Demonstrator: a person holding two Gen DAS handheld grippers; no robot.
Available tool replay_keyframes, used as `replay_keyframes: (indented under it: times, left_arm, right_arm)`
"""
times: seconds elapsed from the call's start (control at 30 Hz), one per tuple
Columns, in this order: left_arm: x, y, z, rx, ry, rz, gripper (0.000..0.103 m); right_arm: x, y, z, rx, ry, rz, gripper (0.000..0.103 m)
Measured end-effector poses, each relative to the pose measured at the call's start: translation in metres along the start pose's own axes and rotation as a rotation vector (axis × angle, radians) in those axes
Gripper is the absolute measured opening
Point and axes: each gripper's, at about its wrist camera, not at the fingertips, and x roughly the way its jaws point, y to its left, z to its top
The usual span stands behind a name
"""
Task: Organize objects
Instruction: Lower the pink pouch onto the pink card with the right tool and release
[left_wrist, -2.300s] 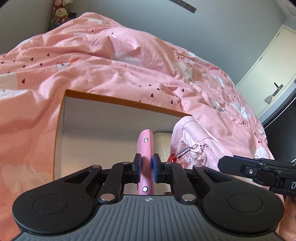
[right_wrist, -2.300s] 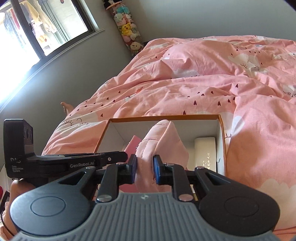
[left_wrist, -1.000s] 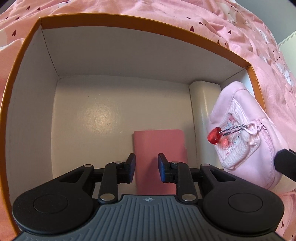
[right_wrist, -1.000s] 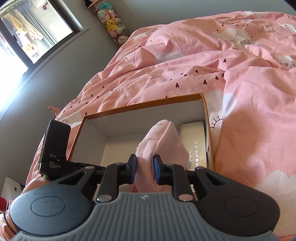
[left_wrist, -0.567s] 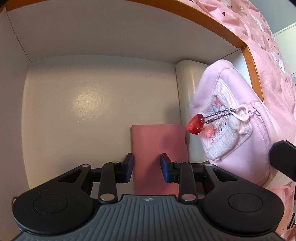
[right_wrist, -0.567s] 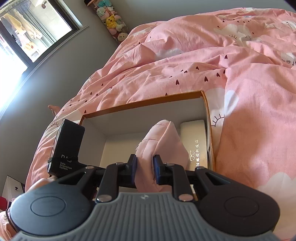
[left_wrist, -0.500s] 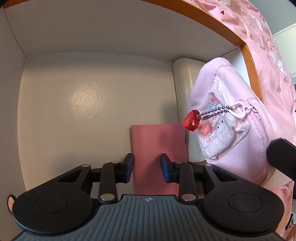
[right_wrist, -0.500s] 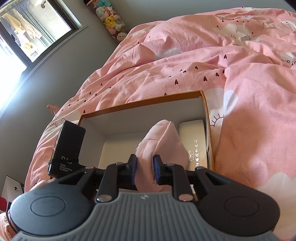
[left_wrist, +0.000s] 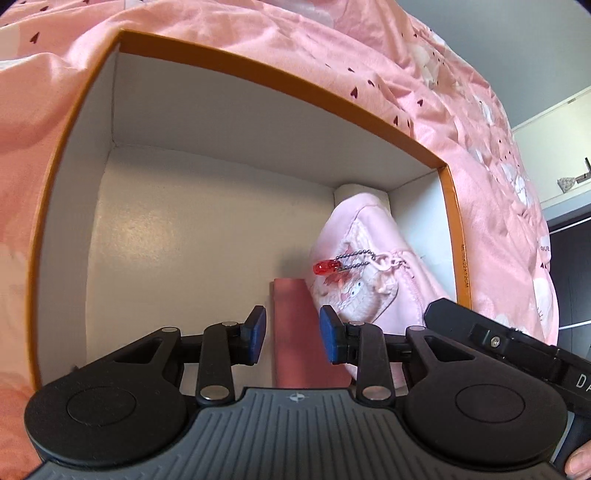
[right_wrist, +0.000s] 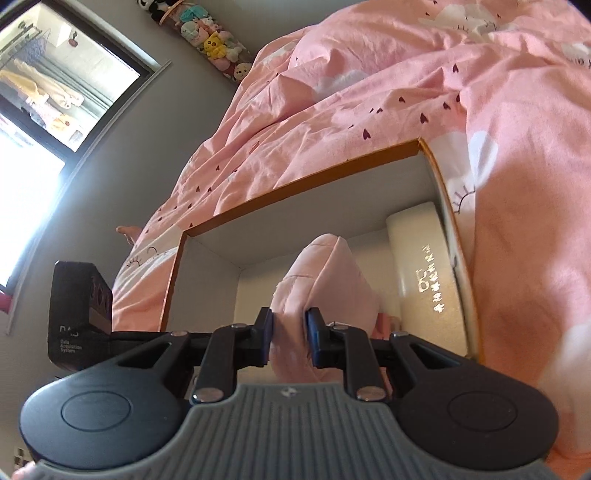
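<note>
An orange-rimmed cardboard box (left_wrist: 280, 79) with a white inside lies on the pink bedspread. A flat pink wallet-like item (left_wrist: 295, 362) rests on the box floor. My left gripper (left_wrist: 293, 330) hovers open just above it, pads clear of it. A pink zip pouch (left_wrist: 373, 280) with a red charm (left_wrist: 325, 266) on a bead chain hangs inside the box at the right, overlapping the flat item's corner. My right gripper (right_wrist: 289, 332) is shut on the pouch (right_wrist: 325, 280). A white hard case (right_wrist: 424, 258) lies along the right wall, partly hidden by the pouch.
The box (right_wrist: 295, 188) is ringed by rumpled pink bedding (right_wrist: 406, 85). The left part of the box floor (left_wrist: 177, 236) is bare. A window (right_wrist: 55, 74) and hanging plush toys (right_wrist: 214, 40) are at the far left. A bare foot (right_wrist: 125, 230) lies beyond the bed.
The left gripper let go of the flat pink item, which now lies on the box floor, then drew back and up. The pouch has come lower and leftward into the box.
</note>
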Motion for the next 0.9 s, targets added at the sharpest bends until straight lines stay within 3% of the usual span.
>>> replay_keyframes:
  times: [0.1,0.2,0.37,0.5,0.63,0.73,0.9]
  left_arm:
    - [-0.001,0.001,0.004,0.014,-0.039,0.038,0.035]
    - [0.001,0.001,0.006,0.025,-0.024,0.032,0.035]
    - [0.006,-0.004,0.001,0.057,-0.020,0.035,0.034]
    - [0.010,-0.004,-0.002,0.059,0.014,0.003,0.034]
    - [0.015,-0.007,-0.002,0.072,0.012,0.024,0.035]
    - [0.019,-0.007,0.001,0.070,0.014,0.031,0.035]
    - [0.023,-0.009,0.006,0.074,0.025,0.041,0.035]
  right_arm:
    - [0.008,-0.006,-0.006,0.097,0.025,0.078,0.022]
    - [0.013,-0.012,-0.011,0.157,0.061,0.096,0.022]
    - [0.008,-0.010,-0.017,0.145,0.110,0.030,0.028]
    - [0.009,-0.005,-0.021,0.037,0.143,-0.144,0.031]
    - [0.015,0.008,-0.025,-0.090,0.180,-0.210,0.032]
    - [0.018,0.023,-0.026,-0.231,0.183,-0.272,0.043]
    - [0.024,0.027,-0.008,-0.352,0.161,-0.326,0.044]
